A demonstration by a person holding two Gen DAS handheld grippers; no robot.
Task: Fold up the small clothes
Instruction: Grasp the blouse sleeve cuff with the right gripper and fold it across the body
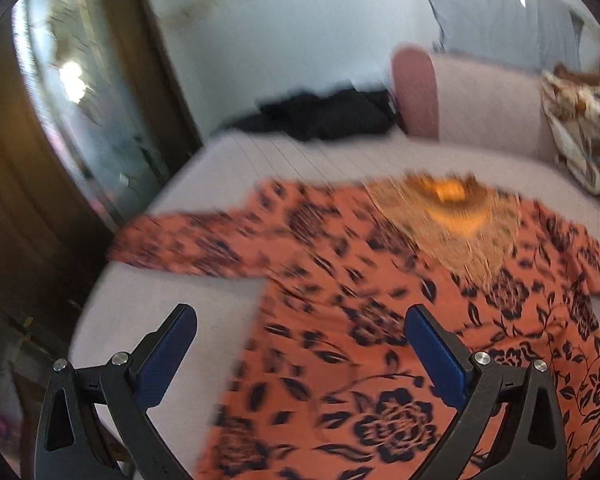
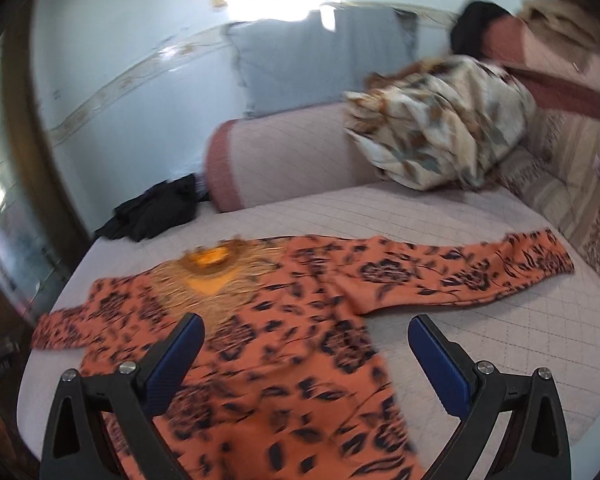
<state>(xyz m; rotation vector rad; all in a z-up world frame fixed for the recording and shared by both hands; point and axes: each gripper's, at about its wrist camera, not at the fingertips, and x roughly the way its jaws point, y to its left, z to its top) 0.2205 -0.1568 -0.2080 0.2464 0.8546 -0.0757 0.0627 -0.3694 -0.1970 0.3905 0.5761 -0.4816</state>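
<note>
An orange top with a black flower print [image 1: 340,280] lies spread flat on the pale quilted bed, neck with gold trim [image 1: 448,216] at the far side and both sleeves out. My left gripper [image 1: 300,320] is open and empty above the top's left body edge. In the right wrist view the same top [image 2: 284,320] shows with its right sleeve [image 2: 460,272] stretched out to the right. My right gripper [image 2: 306,330] is open and empty above the top's right side below the sleeve.
A pink bolster [image 2: 280,160] lies along the bed's far side. A black garment [image 2: 156,212] is heaped at the far left corner. A bundle of floral cloth [image 2: 440,128] sits at the far right. The bed's left edge [image 1: 112,280] drops beside a dark wooden frame.
</note>
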